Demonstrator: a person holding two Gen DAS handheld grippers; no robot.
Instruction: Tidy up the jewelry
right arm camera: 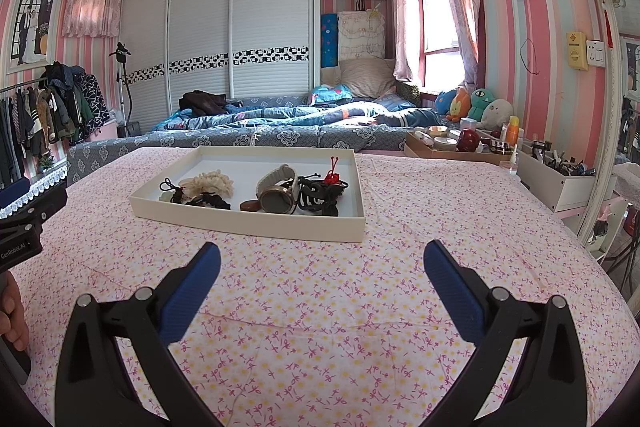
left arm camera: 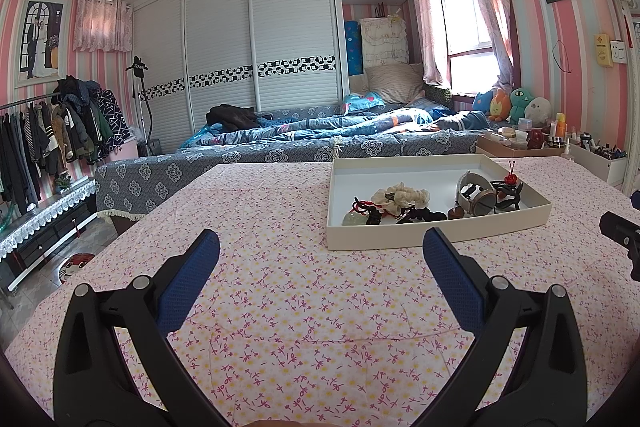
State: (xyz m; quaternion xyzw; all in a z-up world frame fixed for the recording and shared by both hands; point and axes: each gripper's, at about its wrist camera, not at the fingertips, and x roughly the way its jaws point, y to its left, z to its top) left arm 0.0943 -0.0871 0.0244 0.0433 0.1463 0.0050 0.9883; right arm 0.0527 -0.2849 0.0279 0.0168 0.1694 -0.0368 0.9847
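A shallow white tray (left arm camera: 440,229) (right arm camera: 248,223) sits on the floral tablecloth. It holds a cream scrunchie (left arm camera: 400,195) (right arm camera: 212,183), a watch with a pale strap (left arm camera: 478,197) (right arm camera: 278,193), a black hair claw with a red ornament (left arm camera: 508,189) (right arm camera: 322,193), black hair ties (left arm camera: 424,215) (right arm camera: 212,203) and a green stone pendant (left arm camera: 354,219). My left gripper (left arm camera: 320,247) is open and empty, short of the tray's near left corner. My right gripper (right arm camera: 322,259) is open and empty, in front of the tray's near right corner.
The table's cloth (left arm camera: 280,287) spreads wide around the tray. A cardboard box of cosmetics (right arm camera: 448,143) and a white organizer (right arm camera: 560,175) stand at the far right. A bed (left arm camera: 320,139) lies beyond the table, a clothes rack (left arm camera: 52,131) at the left.
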